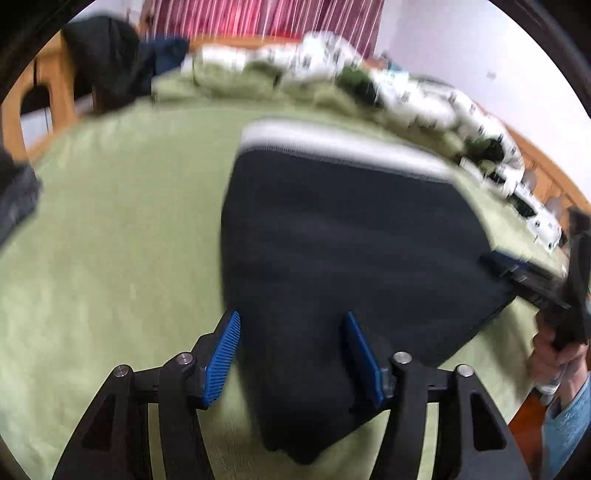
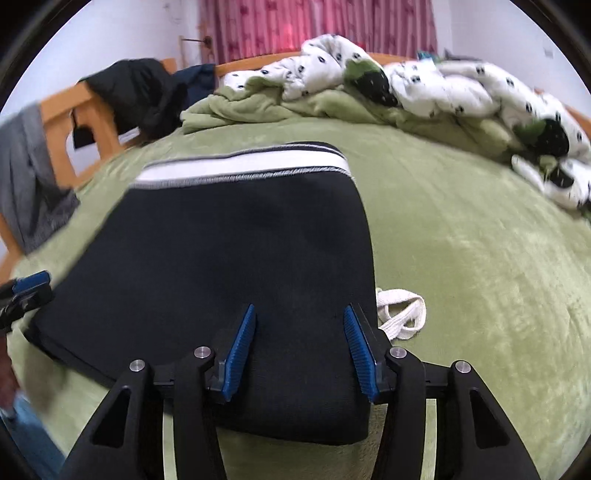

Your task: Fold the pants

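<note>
Black linkage arms, ribbed blue fingers, silver screws.

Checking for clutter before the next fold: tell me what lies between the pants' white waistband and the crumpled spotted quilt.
Only bare green blanket lies between the pants waistband and the spotted quilt, seen clearly in the right wrist view.

This is a bedroom in a home: a bed with a wooden frame and a green fleece blanket, a crumpled white patterned duvet at the far side, pink curtains behind, dark clothes hanging over the frame
</note>
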Demonstrator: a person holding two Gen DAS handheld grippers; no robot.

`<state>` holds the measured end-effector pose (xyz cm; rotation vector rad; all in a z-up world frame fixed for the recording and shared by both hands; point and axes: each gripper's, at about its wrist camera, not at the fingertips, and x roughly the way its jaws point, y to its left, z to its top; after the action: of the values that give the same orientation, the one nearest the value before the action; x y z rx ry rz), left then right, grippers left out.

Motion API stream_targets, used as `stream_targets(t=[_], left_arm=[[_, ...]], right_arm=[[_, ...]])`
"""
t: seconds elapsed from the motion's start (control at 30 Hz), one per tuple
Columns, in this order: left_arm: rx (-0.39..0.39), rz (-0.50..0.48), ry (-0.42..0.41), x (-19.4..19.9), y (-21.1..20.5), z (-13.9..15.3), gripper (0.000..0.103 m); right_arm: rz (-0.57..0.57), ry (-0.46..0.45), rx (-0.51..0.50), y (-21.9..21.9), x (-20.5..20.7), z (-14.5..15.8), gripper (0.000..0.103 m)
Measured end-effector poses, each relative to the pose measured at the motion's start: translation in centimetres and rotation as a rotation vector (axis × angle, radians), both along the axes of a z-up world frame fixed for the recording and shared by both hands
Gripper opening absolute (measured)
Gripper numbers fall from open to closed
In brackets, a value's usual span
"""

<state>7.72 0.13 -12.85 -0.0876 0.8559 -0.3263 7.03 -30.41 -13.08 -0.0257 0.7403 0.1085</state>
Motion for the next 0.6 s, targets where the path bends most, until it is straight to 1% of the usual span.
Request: stream_targets(t=[0.03, 0.1, 0.13, 0.2, 0.23, 0.3, 0.37, 0.43, 0.47, 0.53, 0.57, 0.6], left_arm=[[-0.016, -0.013, -0.006, -0.5, 0.0, -0.3, 0.060], [0.004, -0.044, -0.007, -1.2, -0.3, -0.2, 0.060], [0.003, -0.047, -0.008, -1.1, -0.3, 0.3, 0.060], [-0.025, -0.043, -0.017, 0.1, -0.1, 1.6, 0.060], [-0.032, -0.037, -0.024, 1.0, 0.0, 2.3, 0.060], [-0.039, -0.033, -0.058, 3.6, -0.2, 3.6, 0.058], [-0.003, -0.024, -0.094, 6.3, -1.0, 4.7, 0.058], [0.002, -0.035, -0.119, 9.3, -1.9, 6.0, 0.058], [0.005, -0.038, -0.130, 10.5, -2.4, 6.5, 0.058], [0.040, -0.044, -0.142, 13.0, -3.8, 6.9, 0.058], [0.058, -0.044, -0.144, 14.0, -4.5, 6.6, 0.058], [0.076, -0.043, -0.125, 15.4, -5.4, 5.7, 0.058]], right_arm=[[0.017, 0.027, -0.020, 0.2, -0.2, -0.2, 0.049], [0.037, 0.042, -0.033, 0.1, -0.1, 0.2, 0.049], [0.067, 0.055, -0.041, 0.0, 0.3, 0.8, 0.049], [0.092, 0.039, -0.031, -0.3, 1.0, 2.0, 0.047], [0.080, -0.010, -0.021, -0.5, 1.8, 3.2, 0.047], [0.061, -0.062, 0.004, -0.6, 3.4, 4.6, 0.047], [0.044, -0.069, 0.032, -0.2, 7.0, 5.7, 0.047], [0.052, -0.070, 0.041, 0.6, 10.0, 6.0, 0.047], [0.058, -0.073, 0.035, 1.1, 11.3, 5.9, 0.047], [0.061, -0.059, 0.000, 1.9, 13.2, 4.9, 0.047], [0.062, -0.007, -0.026, 2.4, 14.8, 3.7, 0.047], [0.057, 0.053, -0.054, 2.6, 16.1, 2.1, 0.047]])
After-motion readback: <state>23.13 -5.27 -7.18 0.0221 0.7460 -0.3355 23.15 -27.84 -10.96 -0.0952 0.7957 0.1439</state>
